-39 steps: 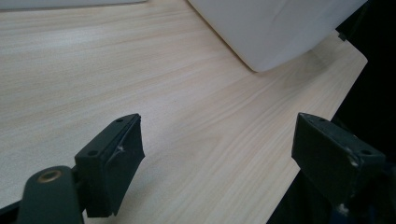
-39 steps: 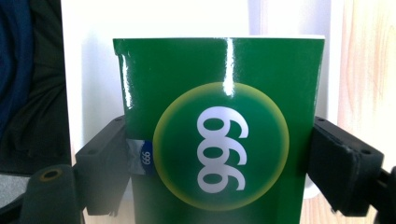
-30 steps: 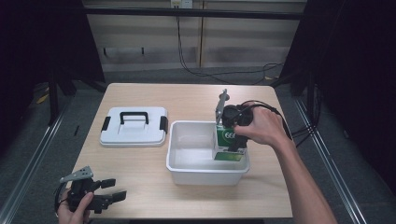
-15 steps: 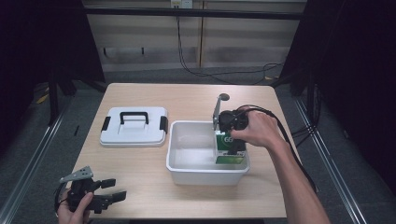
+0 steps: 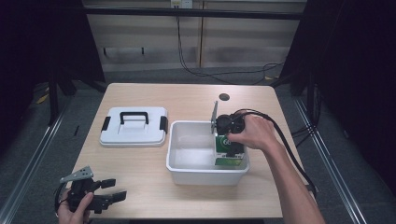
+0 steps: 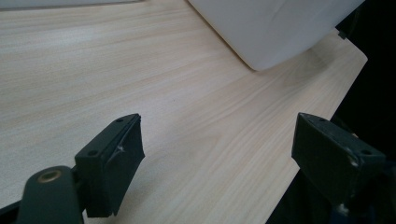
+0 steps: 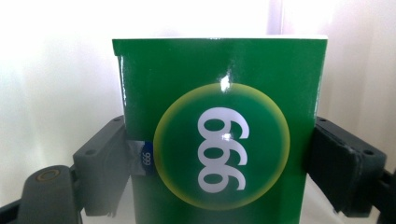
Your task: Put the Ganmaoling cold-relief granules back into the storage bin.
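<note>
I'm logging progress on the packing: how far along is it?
Done: the lid is off, lying on the table left of the white bin. In hand: the right gripper holds the green box low inside the bin, not yet released. Left: let go, withdraw, probably refit the lid. The left gripper is open near the table's edge.

The green box (image 5: 228, 151) is shiny, with a yellow-edged circle and white "999" on its front (image 7: 222, 144). It stands inside the white tub (image 5: 187, 175), at the tub's right end, close to the right wall. A small blue label with "999" sits on its side.
</note>
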A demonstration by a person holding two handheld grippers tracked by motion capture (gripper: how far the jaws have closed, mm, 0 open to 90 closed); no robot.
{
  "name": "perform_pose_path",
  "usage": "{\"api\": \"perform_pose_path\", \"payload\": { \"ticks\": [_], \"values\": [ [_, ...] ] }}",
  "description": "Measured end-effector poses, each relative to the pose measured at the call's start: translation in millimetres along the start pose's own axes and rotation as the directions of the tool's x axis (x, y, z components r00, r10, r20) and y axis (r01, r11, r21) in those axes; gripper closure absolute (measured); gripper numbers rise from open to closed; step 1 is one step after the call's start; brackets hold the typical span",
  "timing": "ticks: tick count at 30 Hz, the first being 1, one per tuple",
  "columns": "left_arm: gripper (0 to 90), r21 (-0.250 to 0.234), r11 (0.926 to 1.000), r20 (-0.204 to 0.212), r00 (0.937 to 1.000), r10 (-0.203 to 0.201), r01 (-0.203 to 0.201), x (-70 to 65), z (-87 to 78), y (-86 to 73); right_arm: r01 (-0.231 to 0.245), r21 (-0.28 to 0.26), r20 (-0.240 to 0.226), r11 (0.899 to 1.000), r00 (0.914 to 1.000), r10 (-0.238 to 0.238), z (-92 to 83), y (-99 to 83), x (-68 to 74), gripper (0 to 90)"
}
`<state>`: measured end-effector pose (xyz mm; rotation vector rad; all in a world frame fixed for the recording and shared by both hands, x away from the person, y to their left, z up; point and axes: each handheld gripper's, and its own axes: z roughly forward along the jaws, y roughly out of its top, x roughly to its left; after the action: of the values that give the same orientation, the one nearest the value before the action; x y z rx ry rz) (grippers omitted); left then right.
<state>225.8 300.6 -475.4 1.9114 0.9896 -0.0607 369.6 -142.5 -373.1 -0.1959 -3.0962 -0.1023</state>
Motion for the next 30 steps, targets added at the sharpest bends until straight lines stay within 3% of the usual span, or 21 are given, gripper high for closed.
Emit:
{"api": "perform_pose_path", "payload": {
  "ticks": [10, 20, 30],
  "values": [
    [16.6, 0.001, 1.0000, -0.008, 1.0000, 0.004, -0.004, 0.4, -0.8, -0.1, -0.027, 0.032, 0.002, 0.999, 0.9996, 0.027, 17.0, 3.3, 0.1, 14.6],
    [16.6, -0.002, 1.0000, -0.007, 1.0000, 0.000, 0.000, -0.3, -0.6, -0.2, 0.014, 0.075, 0.008, 0.997, 0.9999, -0.014, 31.0, 8.5, 0.8, 14.5],
    [16.6, 0.000, 1.0000, -0.005, 1.0000, -0.004, 0.004, 0.2, -0.2, -0.4, -0.005, 0.104, 0.028, 0.995, 0.9996, 0.003, 40.9, 11.8, -0.2, 14.4]
  ]
}}
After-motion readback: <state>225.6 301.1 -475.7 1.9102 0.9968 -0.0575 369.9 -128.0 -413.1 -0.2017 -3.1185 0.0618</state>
